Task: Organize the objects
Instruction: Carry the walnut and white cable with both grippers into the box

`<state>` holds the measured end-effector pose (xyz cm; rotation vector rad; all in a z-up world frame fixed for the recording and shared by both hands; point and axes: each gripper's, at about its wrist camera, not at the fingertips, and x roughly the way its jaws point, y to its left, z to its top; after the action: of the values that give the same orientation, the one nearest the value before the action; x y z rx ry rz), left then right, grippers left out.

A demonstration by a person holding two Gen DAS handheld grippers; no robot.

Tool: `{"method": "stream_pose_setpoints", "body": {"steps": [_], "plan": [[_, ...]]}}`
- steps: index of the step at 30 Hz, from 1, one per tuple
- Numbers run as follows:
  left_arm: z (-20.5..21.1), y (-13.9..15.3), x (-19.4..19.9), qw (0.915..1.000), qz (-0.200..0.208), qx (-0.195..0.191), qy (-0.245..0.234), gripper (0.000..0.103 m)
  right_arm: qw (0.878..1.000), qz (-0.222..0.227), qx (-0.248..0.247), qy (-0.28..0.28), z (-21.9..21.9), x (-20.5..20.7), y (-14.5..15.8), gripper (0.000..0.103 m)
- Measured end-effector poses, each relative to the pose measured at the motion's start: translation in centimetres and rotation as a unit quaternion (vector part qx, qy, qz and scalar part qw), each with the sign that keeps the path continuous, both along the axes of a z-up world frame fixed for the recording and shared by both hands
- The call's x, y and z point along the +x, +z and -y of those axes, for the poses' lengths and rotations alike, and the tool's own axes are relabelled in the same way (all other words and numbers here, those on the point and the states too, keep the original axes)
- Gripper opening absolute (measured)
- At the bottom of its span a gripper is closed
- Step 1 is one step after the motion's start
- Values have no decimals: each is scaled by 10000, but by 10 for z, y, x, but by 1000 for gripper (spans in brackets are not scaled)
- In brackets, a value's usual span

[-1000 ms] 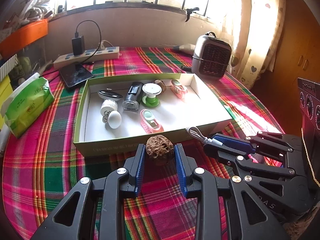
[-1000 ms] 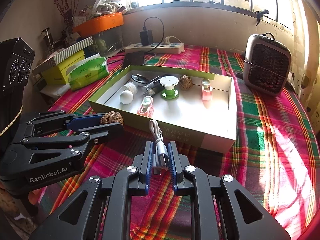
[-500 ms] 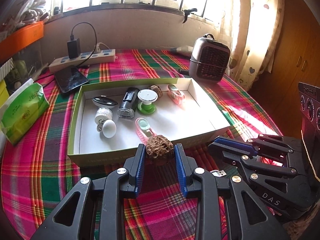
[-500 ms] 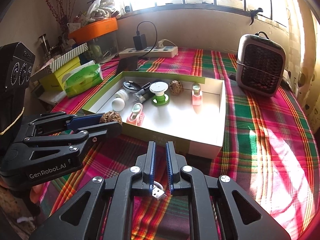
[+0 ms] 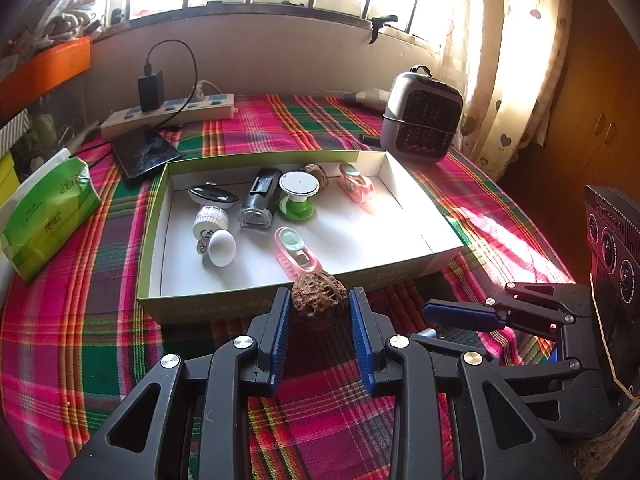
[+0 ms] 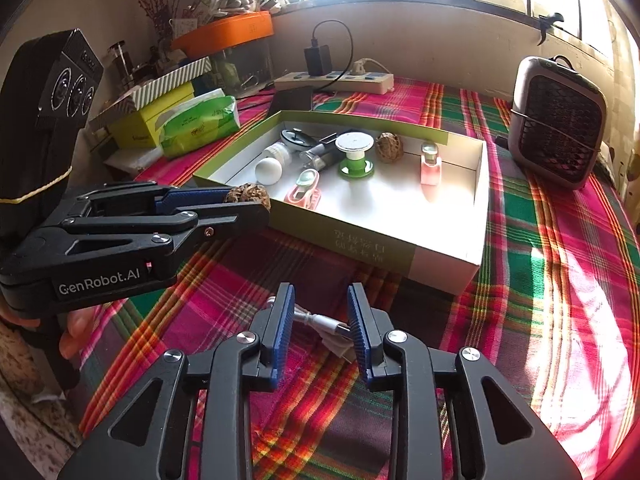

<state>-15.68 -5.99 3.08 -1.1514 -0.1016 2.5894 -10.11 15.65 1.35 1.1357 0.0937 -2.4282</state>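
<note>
Two grippers work over a plaid tablecloth (image 5: 100, 320) w/ a shallow green-sided box (image 5: 224, 304) in the middle. Far left on the cloth: a green tissue pack (image 5: 48, 208), then a dark phone (image 5: 144, 152) and a power strip (image 5: 168, 114) behind it toward the window. Inside the box, left to right: a white bulb (image 5: 222, 247), a black-and-clear item (image 5: 260, 198), a white-and-green spool (image 5: 298, 196), a pink clip (image 5: 296, 254) near the front wall, a second walnut (image 5: 316, 174) at the back, another pink clip (image 5: 356, 182). The left gripper (image 5: 319, 312) is clamped on a walnut (image 5: 318, 306), held just at the box's front wall, outside it. To the right, the right gripper (image 6: 320, 320) has just been opening; its jaws now stand apart, w/ a white cable (image 6: 320, 330) lying on the cloth between them, plug end next to the right pad, not pinched. Far right at the back: a small grey heater (image 5: 422, 120) by the curtain (image 5: 516, 60).
</note>
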Motion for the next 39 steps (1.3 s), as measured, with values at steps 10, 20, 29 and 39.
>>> {"method": "stream_pose_setpoints", "body": {"steps": [10,20,29,39], "plan": [[-5,-1,4,10000,1,-10,-6,27,9997,183,111,151,3,4,-10,30],[-26,1,22,10000,2,-23,-12,27,9995,126,286,-42,8,4,-13,26],[-14,1,9,10000,-25,-42,-43,27,9992,43,328,-240,3,5,-11,15],[-16,4,6,9999,-62,-79,-77,27,9990,-27,-59,-440,-10,4,2,15]]}}
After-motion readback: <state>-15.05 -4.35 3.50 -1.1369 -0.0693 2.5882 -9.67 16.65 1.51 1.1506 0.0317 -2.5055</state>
